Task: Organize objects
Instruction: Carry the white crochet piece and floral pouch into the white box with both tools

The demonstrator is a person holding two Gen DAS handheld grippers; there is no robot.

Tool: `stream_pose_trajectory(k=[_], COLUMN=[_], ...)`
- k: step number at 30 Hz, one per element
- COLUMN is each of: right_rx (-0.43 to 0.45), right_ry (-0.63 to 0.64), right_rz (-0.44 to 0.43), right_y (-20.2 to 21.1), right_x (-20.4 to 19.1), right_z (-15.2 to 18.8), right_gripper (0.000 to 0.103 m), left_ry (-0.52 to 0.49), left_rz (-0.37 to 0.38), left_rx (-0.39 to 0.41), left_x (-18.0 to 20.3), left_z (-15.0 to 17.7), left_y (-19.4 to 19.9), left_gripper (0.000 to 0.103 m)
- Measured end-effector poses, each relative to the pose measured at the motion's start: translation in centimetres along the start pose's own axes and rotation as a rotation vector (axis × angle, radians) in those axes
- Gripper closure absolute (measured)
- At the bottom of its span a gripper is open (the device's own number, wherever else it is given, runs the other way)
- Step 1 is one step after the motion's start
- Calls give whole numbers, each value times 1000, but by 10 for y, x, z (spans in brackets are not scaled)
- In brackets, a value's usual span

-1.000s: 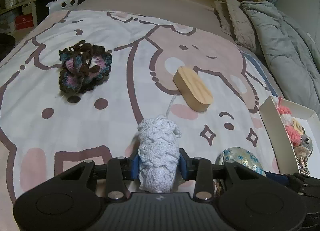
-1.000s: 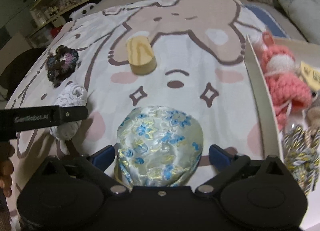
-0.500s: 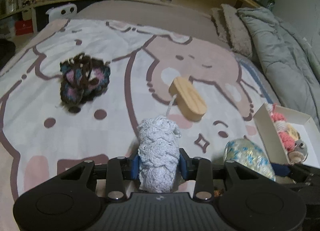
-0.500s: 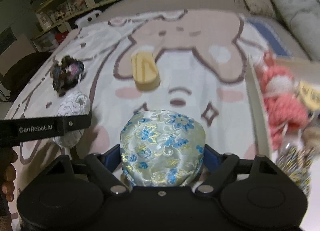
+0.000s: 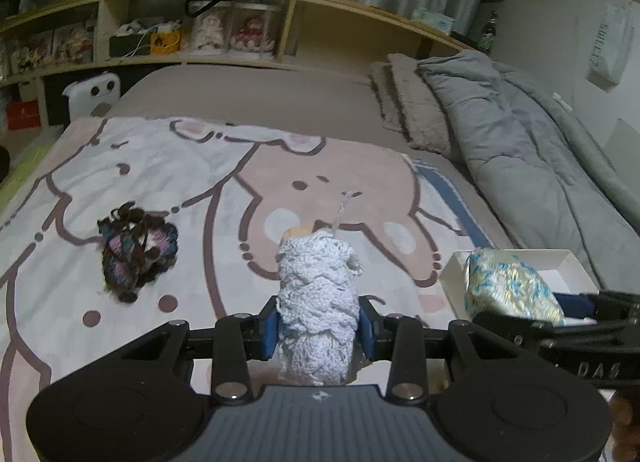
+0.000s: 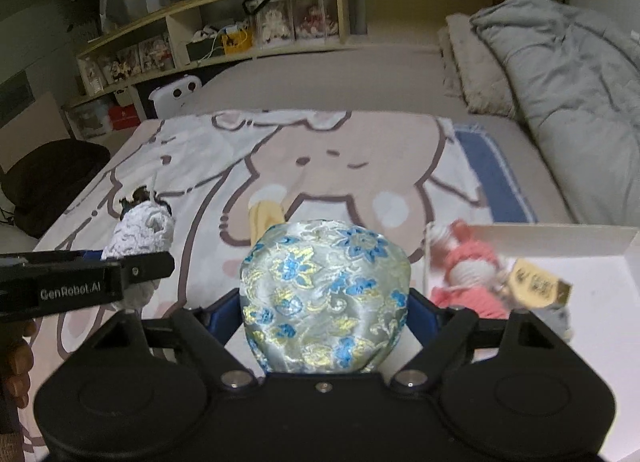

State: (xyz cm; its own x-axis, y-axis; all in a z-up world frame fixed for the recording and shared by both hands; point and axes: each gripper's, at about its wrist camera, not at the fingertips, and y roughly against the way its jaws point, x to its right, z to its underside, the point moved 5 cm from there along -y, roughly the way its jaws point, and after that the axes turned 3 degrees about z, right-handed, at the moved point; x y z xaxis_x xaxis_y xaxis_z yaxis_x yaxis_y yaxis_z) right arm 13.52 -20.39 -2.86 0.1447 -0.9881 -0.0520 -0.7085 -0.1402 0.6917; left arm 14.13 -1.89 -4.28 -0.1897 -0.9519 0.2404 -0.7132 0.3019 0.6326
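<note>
Between the left gripper's blue pads sits a white crocheted bundle, clamped above the bed's cartoon blanket. Beside it, the right gripper squeezes a floral satin pouch near the white box; a dark yarn tangle lies apart.

Hidden, cropped and blurred parts

In the left wrist view the wooden block shows only a sliver at twelve o'clock of the white crochet roll, which covers the rest. The white box is partly masked by the brocade pouch. In the right wrist view the pink yarn doll and tag are smeared; the box runs off at three o'clock. Shelf figurines are too small to tell.
</note>
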Motion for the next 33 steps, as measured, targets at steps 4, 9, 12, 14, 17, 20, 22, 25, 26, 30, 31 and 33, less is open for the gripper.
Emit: stream_pose_trajectory(k=[4,9,12,14,17,20,22,25,26,30,31,33], right_rx=[11,32,49,62,81,94,100,107,110,108,104,91], right_ry=[-4,-10,-14,-15,-13,-16,-18,-24,-27,-32,-28,-12], right_rz=[8,40,67,91,129,163,179,200,203,213,220,239], right_y=[16,40,55,65,77,87,92,97,98,101,100,100], right_x=[18,51,77,94,119,142,156,179,187,217,223,238], right_z=[-7,-16,-22,-25,-28,-28,-26,-20,-18,-4,0,10], right_gripper=[19,18,18,18,18,18,18,18,18,18,18,18], left_ry=[-5,-27,-41,-43,-51,-67,-80,-98,-103,-123,-126,-130], left_rz=[18,43,70,92,125,161,182,221,232,270,278,294], left_rx=[-1,7,4,-1,-9,-13,-13,-12,-14,-32,-39,-60], left_x=[11,35,55,70,95,123,141,173,183,222,229,245], left_z=[-4,-11,-11,-10,-10,-10,-11,-11,-10,-1,3,12], left_y=[4,7,5,2,-4,-9,-12,-16,-18,-28,-30,-39], left_gripper=[63,63,63,63,63,63,63,63,63,63,63,63])
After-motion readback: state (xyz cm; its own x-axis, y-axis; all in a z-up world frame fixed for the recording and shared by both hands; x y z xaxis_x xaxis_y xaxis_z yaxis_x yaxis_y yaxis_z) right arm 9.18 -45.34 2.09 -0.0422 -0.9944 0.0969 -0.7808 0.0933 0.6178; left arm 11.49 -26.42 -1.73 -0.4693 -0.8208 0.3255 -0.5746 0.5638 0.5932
